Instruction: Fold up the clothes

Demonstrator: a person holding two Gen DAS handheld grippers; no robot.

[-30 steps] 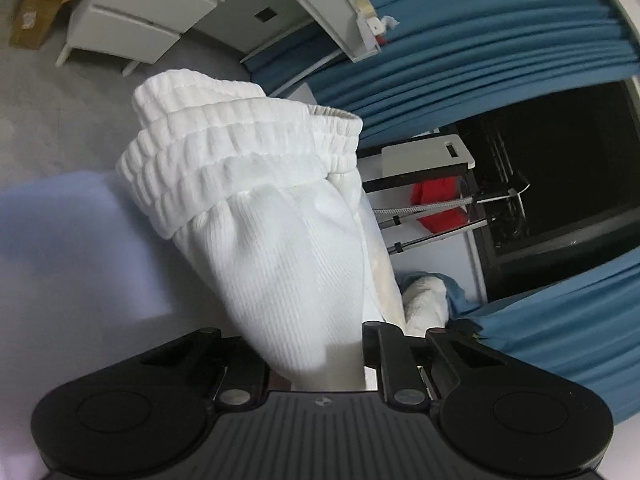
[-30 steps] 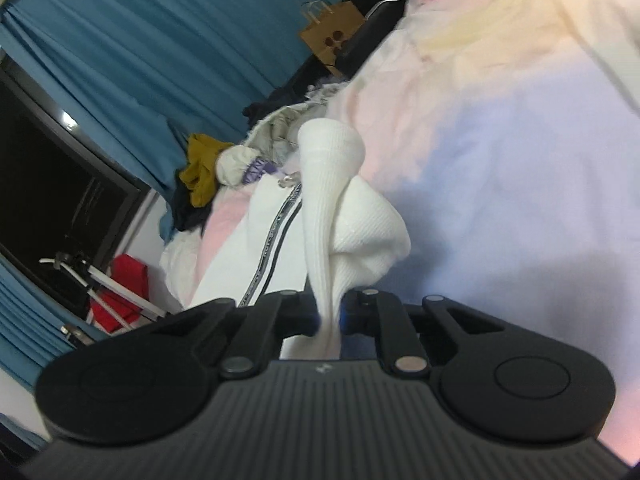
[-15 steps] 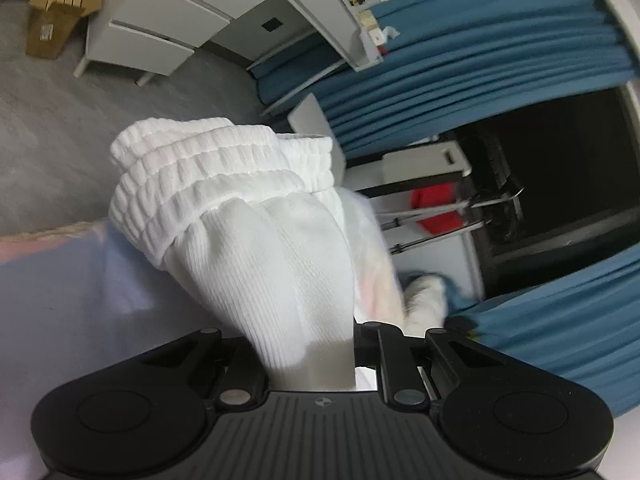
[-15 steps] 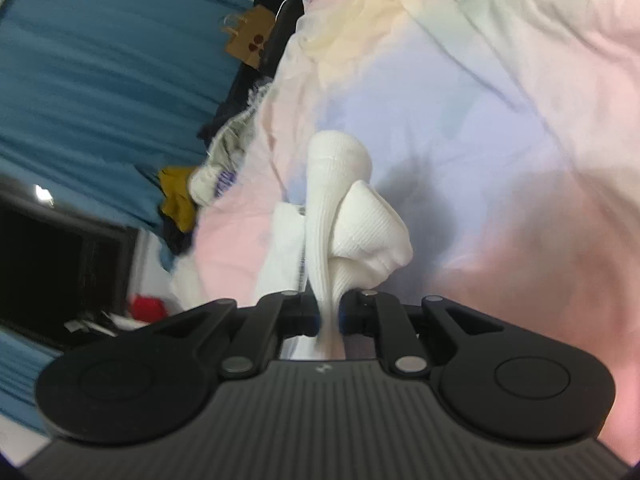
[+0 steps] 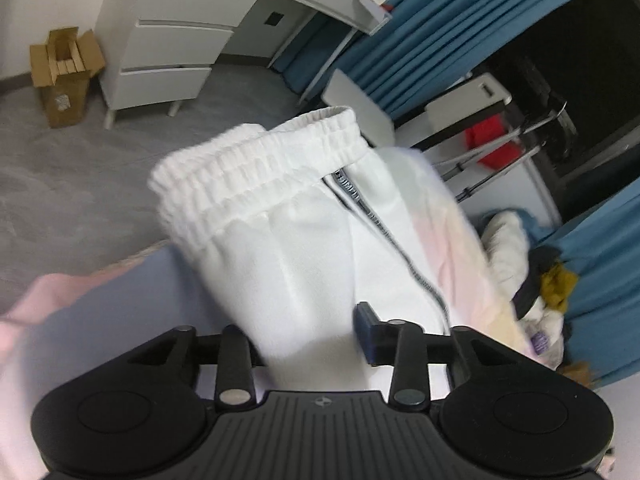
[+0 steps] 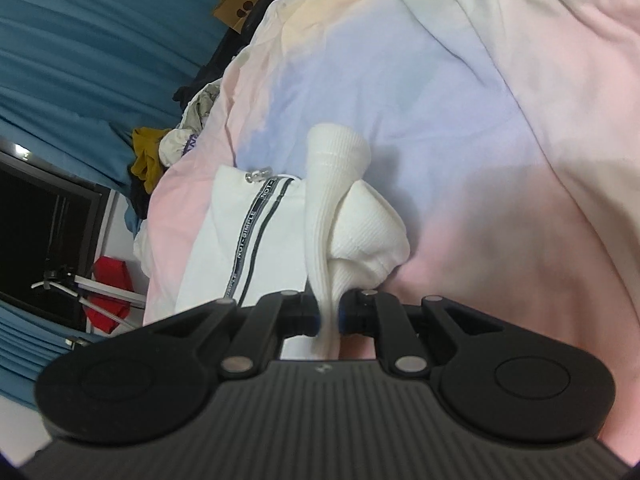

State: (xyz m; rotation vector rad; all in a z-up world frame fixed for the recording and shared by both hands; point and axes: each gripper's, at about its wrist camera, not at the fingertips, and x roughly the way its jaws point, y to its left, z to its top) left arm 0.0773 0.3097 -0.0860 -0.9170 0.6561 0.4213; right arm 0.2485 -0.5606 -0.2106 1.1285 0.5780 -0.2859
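White sweatpants with an elastic waistband [image 5: 256, 168] and a striped side tape [image 6: 250, 240] lie over a pastel bedsheet [image 6: 440, 92]. My left gripper [image 5: 312, 340] holds the waistband end, with the cloth filling the gap between its fingers. My right gripper [image 6: 329, 316] is shut on a ribbed white cuff [image 6: 332, 184] of the pants, which bunches just ahead of the fingers above the sheet.
A white drawer unit [image 5: 168, 52] and a cardboard box [image 5: 64, 76] stand on the grey floor beyond the bed edge. Blue curtains [image 6: 80, 28], a paper bag [image 6: 236, 12] and a heap of other clothes [image 6: 160, 152] lie at the bed's far side.
Both grippers have swung down toward the bed with the pants. The waistband has spread out and the side stripe shows now. The right cuff sits lower, closer to the sheet.
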